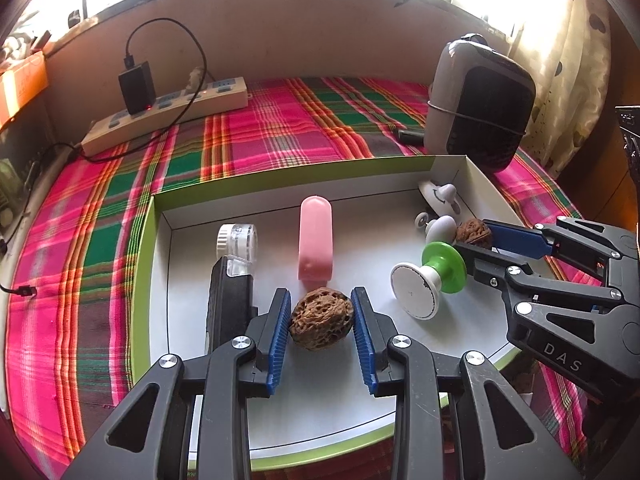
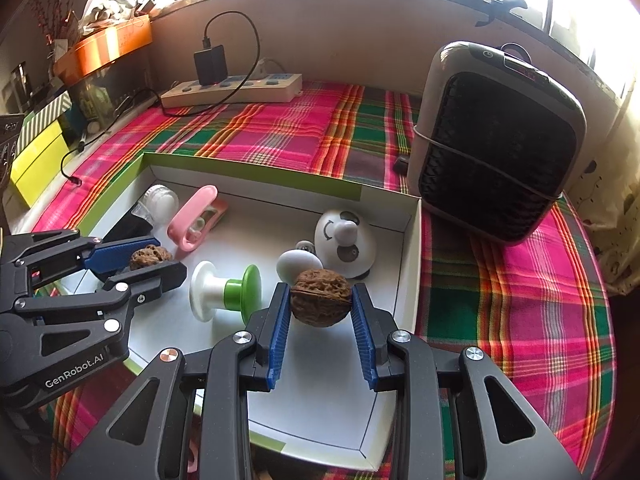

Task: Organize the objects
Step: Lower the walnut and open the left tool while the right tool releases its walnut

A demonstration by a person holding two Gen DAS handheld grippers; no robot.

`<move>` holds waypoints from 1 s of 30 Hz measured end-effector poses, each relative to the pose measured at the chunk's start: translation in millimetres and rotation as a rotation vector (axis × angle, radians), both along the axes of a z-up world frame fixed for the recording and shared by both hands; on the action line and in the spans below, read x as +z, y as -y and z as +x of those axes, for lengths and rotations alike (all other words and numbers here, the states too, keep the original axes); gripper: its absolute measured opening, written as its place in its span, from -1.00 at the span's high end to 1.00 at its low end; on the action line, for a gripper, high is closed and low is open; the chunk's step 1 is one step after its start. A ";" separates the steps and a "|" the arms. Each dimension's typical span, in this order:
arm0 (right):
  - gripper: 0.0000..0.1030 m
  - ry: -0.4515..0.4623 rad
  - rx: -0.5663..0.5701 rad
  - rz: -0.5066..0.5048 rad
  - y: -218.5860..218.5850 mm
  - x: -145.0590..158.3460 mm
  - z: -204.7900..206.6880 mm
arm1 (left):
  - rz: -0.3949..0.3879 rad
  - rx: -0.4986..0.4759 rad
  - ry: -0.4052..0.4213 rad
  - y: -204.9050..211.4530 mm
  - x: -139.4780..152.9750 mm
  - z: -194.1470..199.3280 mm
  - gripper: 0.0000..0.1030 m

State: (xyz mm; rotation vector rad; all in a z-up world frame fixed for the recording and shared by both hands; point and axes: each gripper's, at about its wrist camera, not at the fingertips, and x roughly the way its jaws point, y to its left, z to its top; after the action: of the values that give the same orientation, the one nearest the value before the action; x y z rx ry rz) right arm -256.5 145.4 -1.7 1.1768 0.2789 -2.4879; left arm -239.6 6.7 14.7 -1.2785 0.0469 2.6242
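Observation:
My left gripper [image 1: 321, 320] is shut on a brown walnut [image 1: 321, 323] and holds it over the white tray [image 1: 320, 412] with green rim. My right gripper [image 2: 321, 304] is shut on a second walnut [image 2: 321, 297] above the tray's right part [image 2: 404, 280]. Each gripper shows in the other view: the right one [image 1: 480, 236] with its walnut [image 1: 474, 232], the left one [image 2: 156, 262] with its walnut [image 2: 150, 257]. In the tray lie a pink case [image 1: 315, 240], a green-and-white spool [image 1: 430, 280], a black device with clear cap [image 1: 232, 280] and white knobbed pieces [image 2: 344, 240].
A grey and black heater [image 2: 496, 148] stands on the plaid cloth right of the tray. A power strip with a black charger [image 1: 168, 112] lies at the back left. Yellow and orange boxes [image 2: 40, 160] stand at the far left.

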 end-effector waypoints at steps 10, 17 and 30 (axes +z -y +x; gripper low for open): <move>0.38 -0.007 0.001 0.017 3.5 -1.0 0.7 | -0.001 0.000 0.001 -0.2 0.4 -0.3 0.44; 0.38 -0.011 -0.003 0.024 4.2 -0.8 2.1 | -0.003 0.000 0.000 -0.1 0.0 0.0 0.44; 0.38 -0.015 -0.015 0.031 4.3 0.3 2.5 | -0.003 -0.001 0.001 -0.6 0.0 0.1 0.42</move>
State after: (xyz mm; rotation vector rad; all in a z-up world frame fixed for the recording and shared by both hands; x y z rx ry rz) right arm -254.1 141.0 -1.3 1.1770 0.3148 -2.5147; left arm -239.5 7.2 14.7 -1.2802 0.0519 2.6236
